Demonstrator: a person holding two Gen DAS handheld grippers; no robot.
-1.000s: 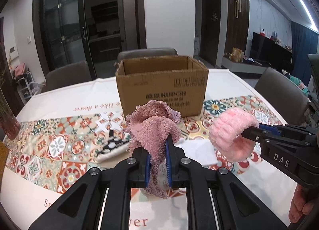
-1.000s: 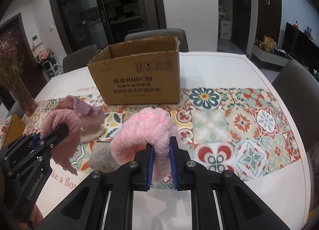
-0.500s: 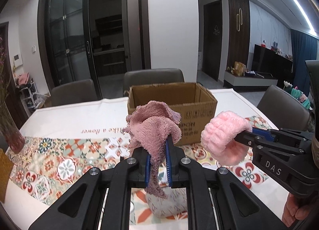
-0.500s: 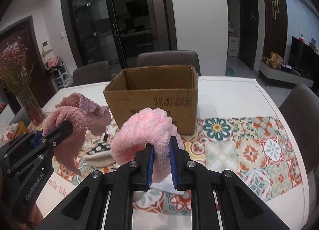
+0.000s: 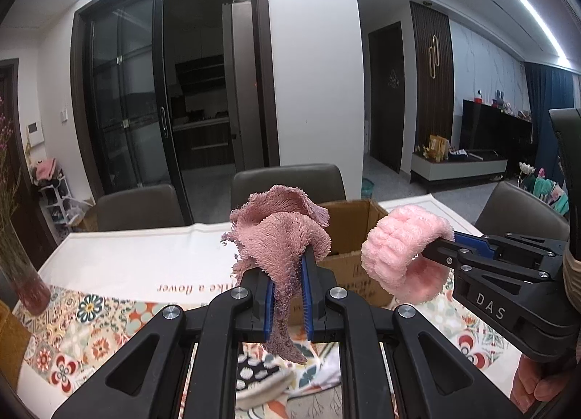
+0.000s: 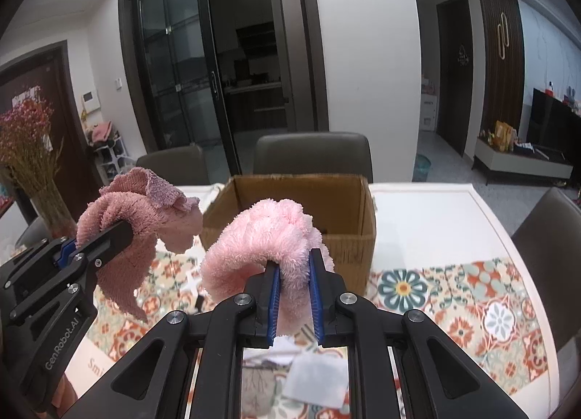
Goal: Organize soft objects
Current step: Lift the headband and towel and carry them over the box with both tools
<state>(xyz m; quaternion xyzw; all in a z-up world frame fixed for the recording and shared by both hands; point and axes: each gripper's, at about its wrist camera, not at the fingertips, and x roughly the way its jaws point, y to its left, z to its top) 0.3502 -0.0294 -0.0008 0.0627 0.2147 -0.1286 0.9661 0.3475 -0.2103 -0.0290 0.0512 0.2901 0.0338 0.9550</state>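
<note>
Behind both tools — cardboard box (image 6: 301, 215), contents unseen | left tool (image 5: 287, 284) clamps mauve towel (image 5: 281, 237) | right tool (image 6: 294, 292) clamps pink headband (image 6: 261, 237)

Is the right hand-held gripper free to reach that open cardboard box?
Probably yes: the right hand-held gripper, holding the pink fluffy band, faces the cardboard box, whose top is open, with nothing between them.

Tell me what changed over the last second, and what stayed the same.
Both grippers rose and moved toward the cardboard box: the table has dropped low in both views, and the box's open top now shows in the right wrist view. The left gripper still clamps the mauve towel, and the right gripper still clamps the pink fluffy band. Nothing was released; the box has not moved.
</note>
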